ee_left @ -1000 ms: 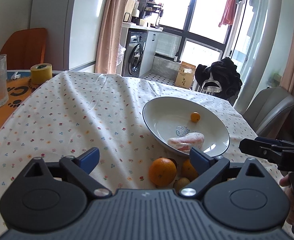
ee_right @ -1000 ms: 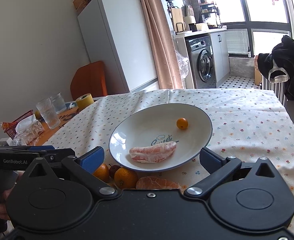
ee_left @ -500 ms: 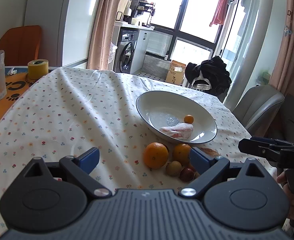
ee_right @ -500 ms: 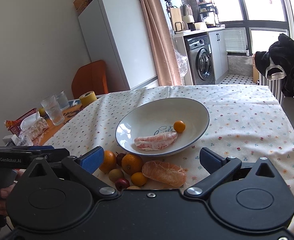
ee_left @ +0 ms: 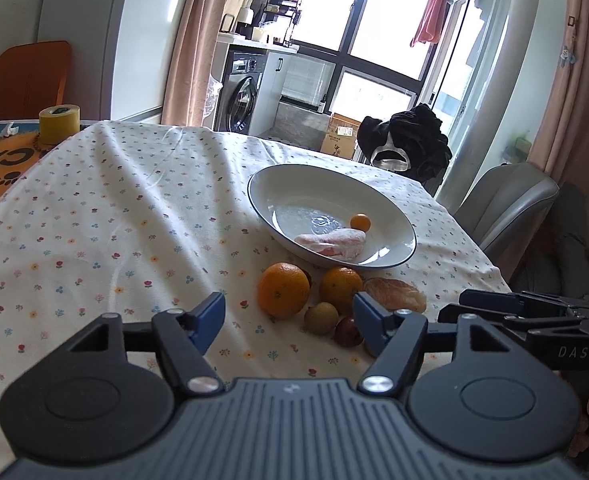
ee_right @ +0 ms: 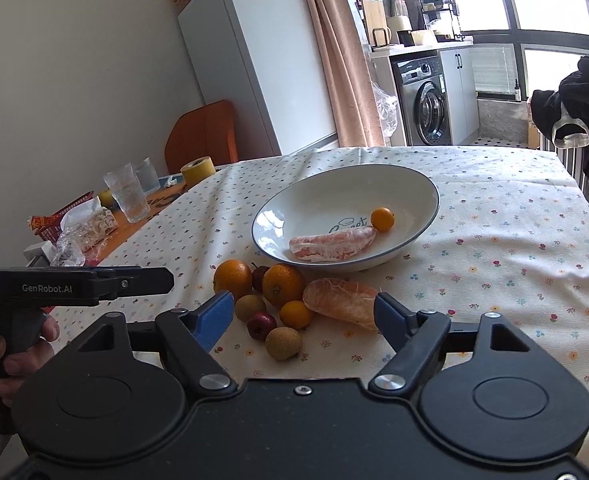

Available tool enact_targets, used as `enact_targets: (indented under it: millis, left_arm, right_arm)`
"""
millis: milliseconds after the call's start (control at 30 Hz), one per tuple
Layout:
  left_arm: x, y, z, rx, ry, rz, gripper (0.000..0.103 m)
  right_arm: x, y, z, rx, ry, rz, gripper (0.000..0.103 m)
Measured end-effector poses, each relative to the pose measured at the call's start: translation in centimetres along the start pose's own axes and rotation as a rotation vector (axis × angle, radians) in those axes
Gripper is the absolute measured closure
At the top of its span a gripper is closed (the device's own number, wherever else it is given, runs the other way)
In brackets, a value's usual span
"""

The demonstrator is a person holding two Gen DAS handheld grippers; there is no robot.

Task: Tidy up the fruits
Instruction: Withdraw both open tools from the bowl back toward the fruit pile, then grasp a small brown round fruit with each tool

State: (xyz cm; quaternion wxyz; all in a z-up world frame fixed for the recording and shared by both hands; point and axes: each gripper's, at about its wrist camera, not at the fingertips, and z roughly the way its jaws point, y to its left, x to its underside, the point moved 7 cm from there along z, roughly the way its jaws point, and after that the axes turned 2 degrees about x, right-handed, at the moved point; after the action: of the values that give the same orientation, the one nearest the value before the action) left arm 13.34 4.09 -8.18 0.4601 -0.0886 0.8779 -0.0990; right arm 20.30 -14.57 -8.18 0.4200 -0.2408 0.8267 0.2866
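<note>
1. A white bowl with a dark rim sits on a table covered by a cloth with a small flower print.
2. In the bowl lie a peeled pinkish citrus segment, long and curved under a pale membrane, and a small round orange fruit touching its far end.
3. A cluster of fruit lies on the cloth just beside the bowl's near rim: two oranges with glossy, dimpled skin and dark stem scars, and a small red fruit tucked between them.
4. Nearer the camera are two small tan-brown round fruits, another small red fruit and a small orange fruit.
5. A peeled orange-coloured citrus piece, veined with white pith, lies at the cluster's right end.
6. The right gripper hangs over the cluster with its blue-tipped jaws apart and closing; nothing is gripped.
7. The left gripper points at the same fruit, jaws likewise apart, closing and gripping nothing.
</note>
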Motion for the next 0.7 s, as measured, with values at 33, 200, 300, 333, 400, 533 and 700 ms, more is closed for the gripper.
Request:
enact_targets:
  millis: [33,200,300,333,400,533,700]
  left_arm:
    - [0.2,-0.1,0.2,0.004,0.006,-0.001,0.039]
    - [0.6,-0.3,0.8,0.011,0.020,0.002,0.051]
    - [0.8,-0.3,1.1,0.011,0.027,-0.003,0.056]
    - [0.8,-0.3,1.2,0.014,0.030,-0.005,0.059]
    - [0.9,-0.3,1.5,0.017,0.038,-0.008,0.064]
    - [1.1,-0.7,2.0,0.022,0.052,-0.004,0.067]
    - [1.2,-1.2,3.0,0.027,0.065,0.007,0.068]
  right_arm:
    - [0.2,0.2,0.2,-0.008,0.008,-0.002,0.035]
    - [1.2,1.0,1.4,-0.033,0.051,-0.007,0.051]
    - [1.7,1.3,2.1,-0.041,0.069,-0.008,0.052]
    - [1.8,1.4,2.3,-0.040,0.075,-0.010,0.052]
    - [2.0,1.3,2.7,-0.040,0.082,-0.009,0.052]
    - [2.2,1.4,3.5,-0.047,0.098,-0.003,0.055]
    - [2.8,1.7,4.5,-0.049,0.130,-0.029,0.071]
